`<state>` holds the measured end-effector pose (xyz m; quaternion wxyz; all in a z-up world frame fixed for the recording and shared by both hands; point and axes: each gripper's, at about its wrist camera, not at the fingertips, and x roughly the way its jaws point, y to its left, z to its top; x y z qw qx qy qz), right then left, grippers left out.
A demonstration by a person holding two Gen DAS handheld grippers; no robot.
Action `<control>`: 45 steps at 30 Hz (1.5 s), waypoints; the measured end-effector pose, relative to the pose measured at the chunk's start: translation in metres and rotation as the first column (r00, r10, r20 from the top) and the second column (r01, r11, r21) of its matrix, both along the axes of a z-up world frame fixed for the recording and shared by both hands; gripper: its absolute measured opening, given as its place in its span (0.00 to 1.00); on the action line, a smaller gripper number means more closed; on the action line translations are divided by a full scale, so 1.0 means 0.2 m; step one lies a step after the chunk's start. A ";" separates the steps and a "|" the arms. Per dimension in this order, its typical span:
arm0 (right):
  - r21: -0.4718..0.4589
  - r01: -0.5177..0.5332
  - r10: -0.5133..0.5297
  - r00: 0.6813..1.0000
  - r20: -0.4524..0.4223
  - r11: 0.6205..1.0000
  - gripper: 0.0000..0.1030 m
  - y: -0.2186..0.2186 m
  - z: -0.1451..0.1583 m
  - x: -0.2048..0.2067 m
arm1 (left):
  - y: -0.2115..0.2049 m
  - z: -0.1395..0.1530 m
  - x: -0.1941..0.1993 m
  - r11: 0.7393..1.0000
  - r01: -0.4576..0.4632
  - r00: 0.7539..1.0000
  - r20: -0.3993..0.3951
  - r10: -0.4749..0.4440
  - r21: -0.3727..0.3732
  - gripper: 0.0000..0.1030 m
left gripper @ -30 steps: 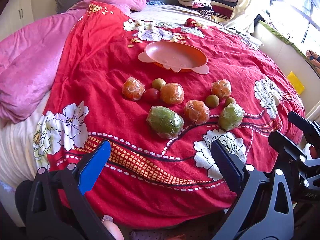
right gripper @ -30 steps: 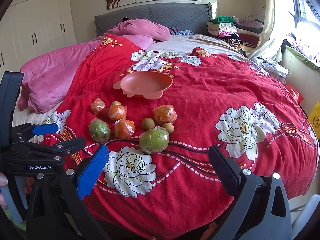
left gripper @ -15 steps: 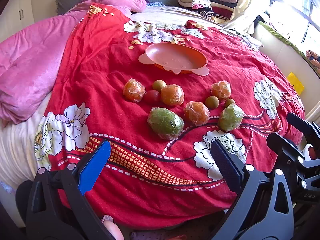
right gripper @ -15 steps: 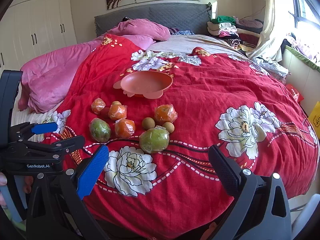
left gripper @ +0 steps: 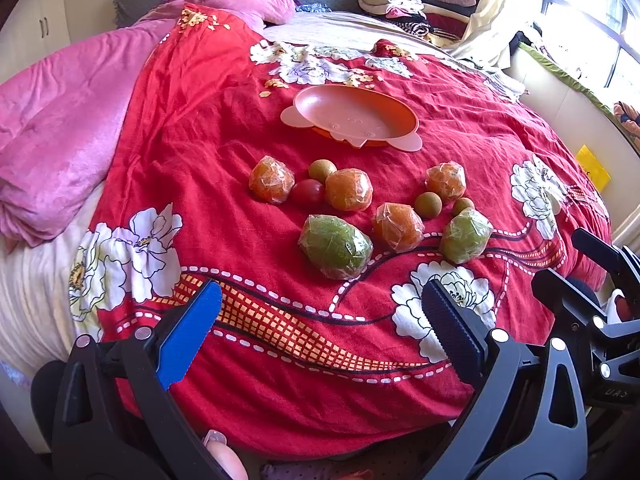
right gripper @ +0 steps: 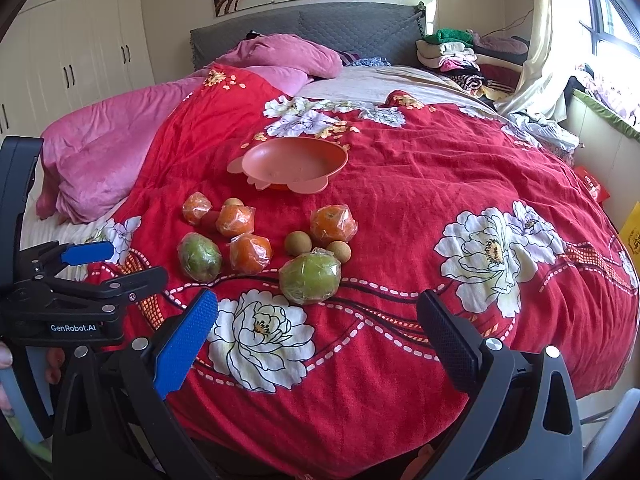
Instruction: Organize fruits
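almost nothing has changed in the last second: my left gripper (left gripper: 320, 320) and right gripper (right gripper: 316, 320) still hover at the bed's edge, jaws wide apart and empty. no fruit has reached the pink bowl (left gripper: 384, 120) yet, so i judge the sorting hasn't begun.

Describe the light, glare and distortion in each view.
Left wrist: window blown out at upper right, fruit wraps glint, bed edge bows from the fisheye. Right wrist: window glares at right, wardrobe curves, dark vignette in the corners.
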<state>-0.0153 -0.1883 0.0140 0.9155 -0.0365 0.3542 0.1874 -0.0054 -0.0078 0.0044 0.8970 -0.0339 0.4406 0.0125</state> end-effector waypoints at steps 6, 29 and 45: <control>0.001 -0.003 0.003 1.000 0.005 1.000 0.96 0.00 0.00 0.00 | 0.00 0.00 0.00 1.000 0.000 1.000 0.000 0.000 0.000 0.92; -0.012 -0.042 0.039 0.984 -0.171 0.999 0.96 0.05 -0.25 0.34 | 0.04 -0.15 0.25 0.997 0.070 0.994 -0.087 -0.069 0.011 0.92; -0.026 -0.138 0.131 0.975 -0.180 0.990 0.48 0.15 -0.29 0.38 | 0.00 -0.22 0.34 0.986 0.162 0.979 -0.118 -0.164 -0.027 0.57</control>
